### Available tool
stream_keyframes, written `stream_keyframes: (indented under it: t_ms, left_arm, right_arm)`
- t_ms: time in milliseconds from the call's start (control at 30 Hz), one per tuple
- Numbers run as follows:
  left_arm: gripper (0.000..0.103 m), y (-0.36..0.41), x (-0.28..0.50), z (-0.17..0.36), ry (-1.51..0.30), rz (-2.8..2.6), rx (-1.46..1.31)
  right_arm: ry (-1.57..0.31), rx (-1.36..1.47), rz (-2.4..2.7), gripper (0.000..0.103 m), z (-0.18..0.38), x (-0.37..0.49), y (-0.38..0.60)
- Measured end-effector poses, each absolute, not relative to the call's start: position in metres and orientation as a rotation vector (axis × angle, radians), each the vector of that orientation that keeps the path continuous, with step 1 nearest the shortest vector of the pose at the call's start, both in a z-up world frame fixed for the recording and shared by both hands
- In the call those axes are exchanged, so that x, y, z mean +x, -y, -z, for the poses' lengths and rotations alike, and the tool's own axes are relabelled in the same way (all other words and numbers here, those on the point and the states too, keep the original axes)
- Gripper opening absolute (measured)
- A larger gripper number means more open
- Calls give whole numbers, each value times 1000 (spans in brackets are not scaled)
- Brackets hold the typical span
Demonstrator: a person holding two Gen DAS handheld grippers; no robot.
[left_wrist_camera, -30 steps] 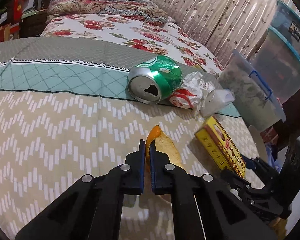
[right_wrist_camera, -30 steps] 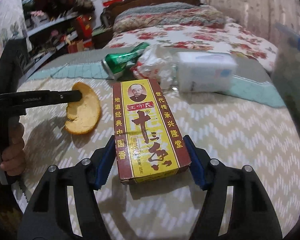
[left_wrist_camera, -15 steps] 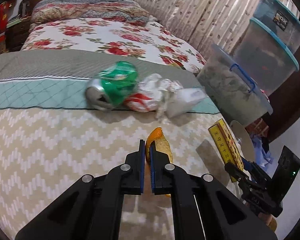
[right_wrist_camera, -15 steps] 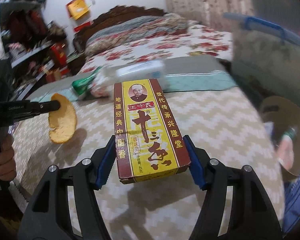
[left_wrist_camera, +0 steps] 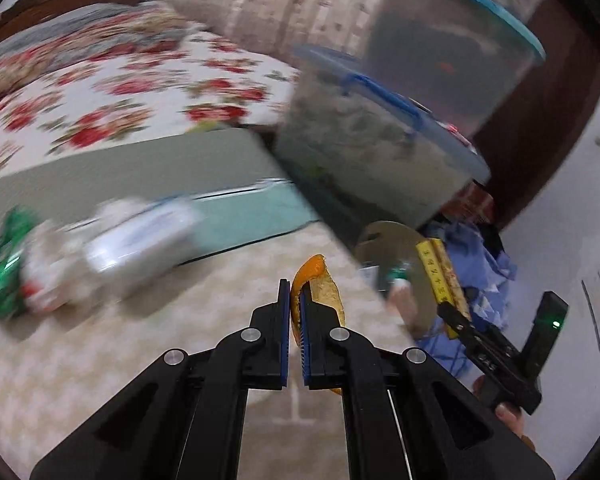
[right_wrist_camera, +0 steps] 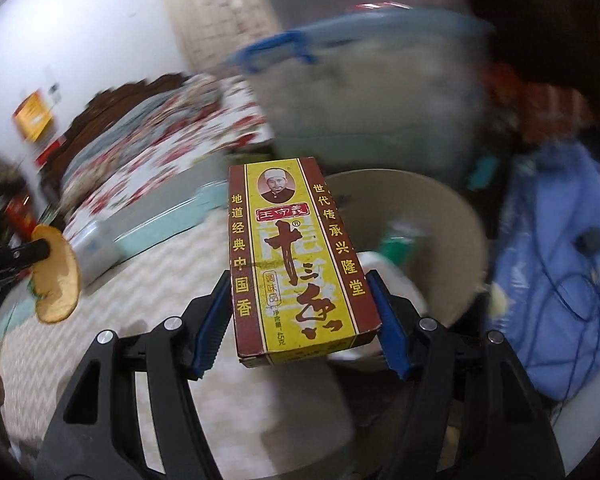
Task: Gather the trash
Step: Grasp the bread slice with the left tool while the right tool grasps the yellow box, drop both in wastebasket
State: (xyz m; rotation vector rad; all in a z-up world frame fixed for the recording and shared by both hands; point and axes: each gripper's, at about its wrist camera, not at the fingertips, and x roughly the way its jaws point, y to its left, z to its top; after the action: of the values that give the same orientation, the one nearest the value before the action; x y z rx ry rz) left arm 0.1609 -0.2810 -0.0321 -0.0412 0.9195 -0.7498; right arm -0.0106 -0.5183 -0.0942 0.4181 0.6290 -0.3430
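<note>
Leftmost, a green can (left_wrist_camera: pixel 0 276), crumpled wrapper (left_wrist_camera: pixel 48 268) and what looks like a white carton (left_wrist_camera: pixel 140 240), all badly blurred, lie together on the bed (left_wrist_camera: pixel 100 344). The left hand-held gripper (left_wrist_camera: pixel 295 304) is pinched narrow on an orange peel (left_wrist_camera: pixel 320 284), lifted clear of the chevron cover. Further right, the right hand-held gripper (right_wrist_camera: pixel 300 316) clamps a yellow-and-brown spice box (right_wrist_camera: pixel 296 256) by its long sides, holding it level above the beige bin (right_wrist_camera: pixel 456 240) beside the bed. Behind the bin stand clear storage tubs (left_wrist_camera: pixel 380 152) with blue rims, and a blue bag (right_wrist_camera: pixel 560 264) sits at the far right.
</note>
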Motion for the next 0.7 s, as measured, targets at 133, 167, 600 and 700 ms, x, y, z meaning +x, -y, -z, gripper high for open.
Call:
stream_keyframes:
  t_ms: [133, 167, 600, 700]
  left_arm:
    - [4, 347, 156, 32, -917, 828, 35]
    - [4, 364, 155, 33, -919, 843, 50]
    - [7, 473, 163, 76, -989, 888, 141]
    - [51, 487, 165, 92, -1019, 844, 206]
  right_arm:
    - [-654, 445, 378, 66, 106, -7, 557]
    - [-664, 441, 378, 68, 110, -3, 562]
    - [-611, 563, 385, 83, 125, -10, 600]
    - [-593, 590, 387, 83, 123, -15, 602]
